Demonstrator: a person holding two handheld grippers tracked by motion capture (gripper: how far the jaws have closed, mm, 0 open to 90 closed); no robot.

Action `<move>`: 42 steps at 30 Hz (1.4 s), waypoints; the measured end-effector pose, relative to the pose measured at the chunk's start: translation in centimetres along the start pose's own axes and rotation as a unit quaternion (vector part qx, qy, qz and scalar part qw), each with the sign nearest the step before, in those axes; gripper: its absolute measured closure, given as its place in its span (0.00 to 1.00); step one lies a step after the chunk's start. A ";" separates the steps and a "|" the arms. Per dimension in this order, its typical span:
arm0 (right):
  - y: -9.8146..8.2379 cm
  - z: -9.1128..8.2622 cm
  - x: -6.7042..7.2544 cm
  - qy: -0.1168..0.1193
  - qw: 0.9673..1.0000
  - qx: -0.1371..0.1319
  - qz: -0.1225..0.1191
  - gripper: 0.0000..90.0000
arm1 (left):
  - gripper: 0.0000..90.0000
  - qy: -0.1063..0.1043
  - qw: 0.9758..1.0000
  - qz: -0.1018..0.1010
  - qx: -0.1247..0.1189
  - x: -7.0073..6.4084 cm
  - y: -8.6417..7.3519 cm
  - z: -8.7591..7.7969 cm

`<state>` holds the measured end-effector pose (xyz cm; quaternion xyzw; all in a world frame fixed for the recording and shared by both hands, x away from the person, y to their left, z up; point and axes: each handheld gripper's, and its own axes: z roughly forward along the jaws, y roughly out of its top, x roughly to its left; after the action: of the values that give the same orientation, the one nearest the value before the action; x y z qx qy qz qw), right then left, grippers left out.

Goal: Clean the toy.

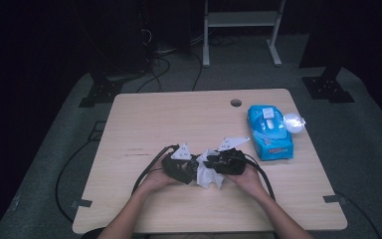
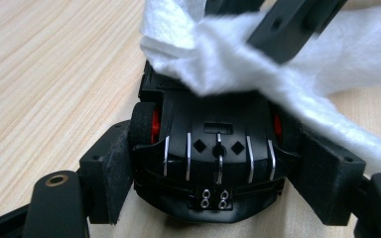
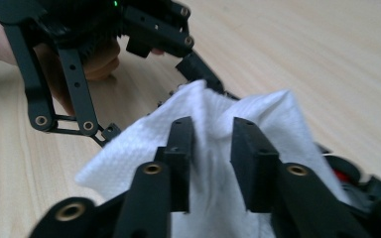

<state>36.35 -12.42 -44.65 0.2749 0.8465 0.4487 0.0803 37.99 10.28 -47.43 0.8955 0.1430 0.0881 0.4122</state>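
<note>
left gripper: my jaws clamped on a small black toy car, pads on both flanks by the red-hubbed wheels; car sits at tabletop level, near front middle.
right gripper: jaws apart, white wipe bunched in the gap between them; pads don't look pressed onto it, so I call it loose, not gripped.
wipe position: draped over the far end of the car, touching it, spilling onto the tabletop between my two grippers.
car handling: hard glossy plastic, light, likely slippery on the shell; wheels could roll if I let go. Best hold is the sides, as now.
wipe handling: soft, limp, very light, no stiffness; I'd pinch a bunched fold, not a flat layer, or it slips out.
hands: one behind each gripper, forearms coming in from the near edge.
edges: work spot is well back from the left and right edges, nearer the front edge.
open room: bare wood to the left and behind; blue wipes pack lies near on the right, with a clear crumpled wrapper just beside it, so I'd sweep left.
</note>
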 end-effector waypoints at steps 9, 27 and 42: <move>0.0 0.1 -1.1 -0.026 1.000 -0.006 0.013 0.47 | 0.27 0.003 1.000 0.012 -0.001 -0.1 0.1 -0.2; 0.3 1.4 0.2 0.020 1.000 0.002 0.004 0.92 | 0.27 0.004 1.000 0.008 -0.001 0.0 0.0 -0.2; 0.7 1.5 1.4 0.030 1.000 0.009 0.000 0.93 | 0.27 0.006 1.000 0.009 -0.004 0.0 0.1 -0.3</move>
<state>36.02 -10.24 -44.78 0.2622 0.8526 0.4490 0.0525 37.89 10.39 -47.15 0.8944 0.1373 0.0974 0.4145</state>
